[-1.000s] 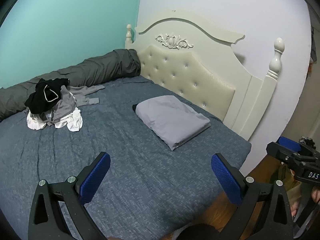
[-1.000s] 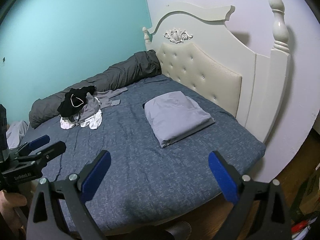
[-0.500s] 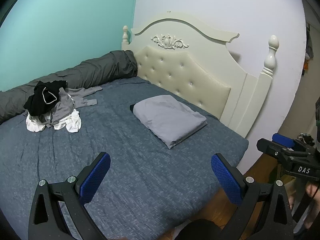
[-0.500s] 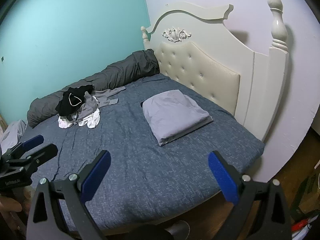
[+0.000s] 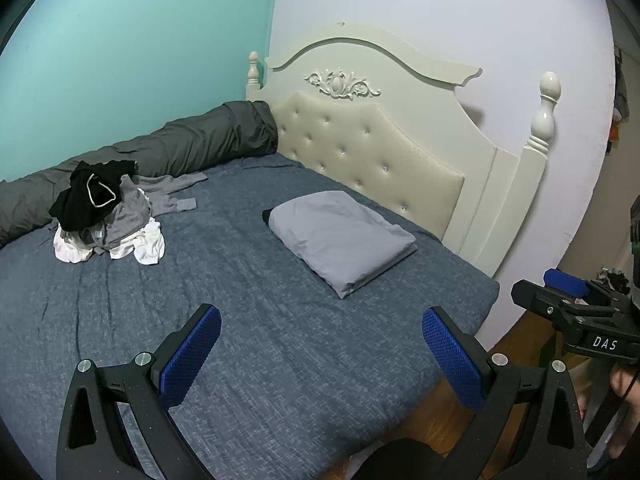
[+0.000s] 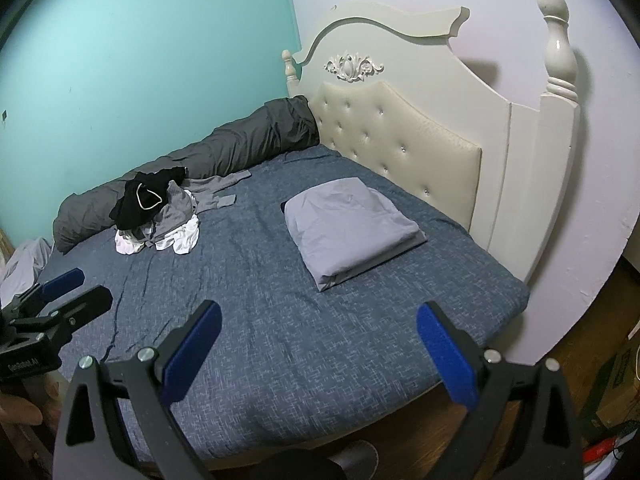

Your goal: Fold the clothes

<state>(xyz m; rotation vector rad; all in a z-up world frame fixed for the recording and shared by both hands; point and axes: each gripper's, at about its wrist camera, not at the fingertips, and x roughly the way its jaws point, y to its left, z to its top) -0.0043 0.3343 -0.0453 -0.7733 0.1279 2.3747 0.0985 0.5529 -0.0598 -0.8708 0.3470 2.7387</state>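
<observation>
While both the left gripper (image 5: 321, 342) and right gripper (image 6: 319, 340) hang spread and empty over the bed (image 5: 280, 360), the best reach is toward the pile (image 5: 105, 216) at middle left: limp black, grey and white knits, rumpled, on flat blue weave.

- You have one bed (image 5: 280, 360) with one cream headboard (image 5: 372, 152).
- One heap of unfolded clothes (image 5: 108, 220) lies on it; how many garments are in it cannot be told.
- One folded grey pillowcase-like bundle (image 5: 340, 236) lies well apart from the heap.
- One rolled dark grey duvet (image 5: 180, 148) runs along the wall.
- You hold two grippers: the left gripper (image 5: 320, 356) and the right gripper (image 6: 318, 354), each with two blue-padded fingers (image 5: 192, 356).
</observation>
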